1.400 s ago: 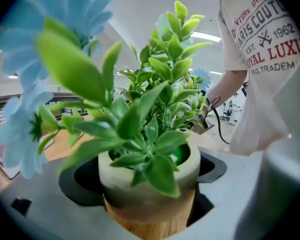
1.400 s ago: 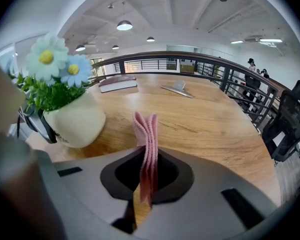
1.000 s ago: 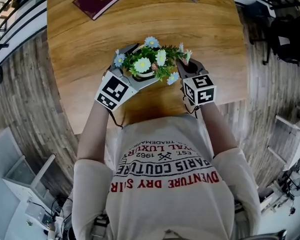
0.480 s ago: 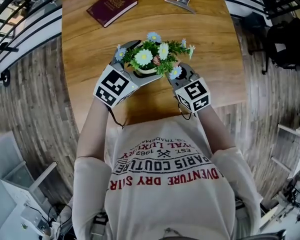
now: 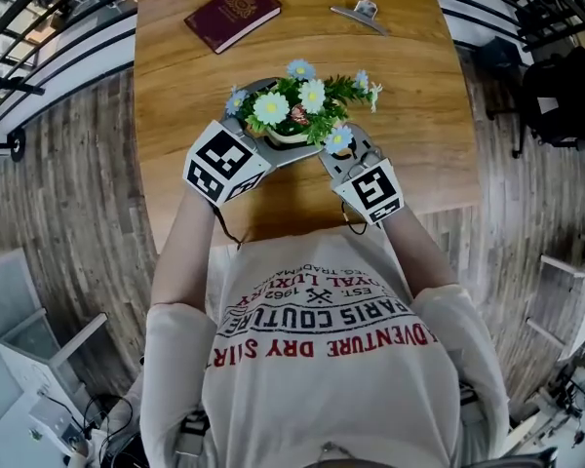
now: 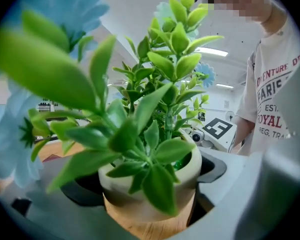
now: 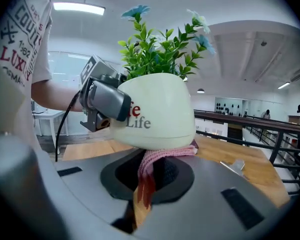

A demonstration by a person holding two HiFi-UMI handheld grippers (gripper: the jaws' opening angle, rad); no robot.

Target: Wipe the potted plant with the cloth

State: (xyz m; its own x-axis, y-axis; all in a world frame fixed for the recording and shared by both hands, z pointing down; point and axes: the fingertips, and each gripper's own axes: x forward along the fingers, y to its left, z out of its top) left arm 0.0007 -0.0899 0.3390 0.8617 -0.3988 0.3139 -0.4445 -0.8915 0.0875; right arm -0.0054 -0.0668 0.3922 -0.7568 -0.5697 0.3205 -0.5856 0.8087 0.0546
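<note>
- Left tool [image 6: 150, 216] closed on the pot [image 7: 155, 109], holding the plant [image 5: 302, 105] over the tabletop [image 5: 409, 115], near its front edge.
- Right tool [image 7: 145, 181] pinches the cloth [image 7: 160, 158], which touches the pot's underside.

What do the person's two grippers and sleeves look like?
The left gripper and the right gripper are light grey, with black recessed pads in the jaws. Each carries a white cube with black square markers. A thin black cable hangs below the left one. The person wears a beige T-shirt with short sleeves and red and black lettering.
</note>
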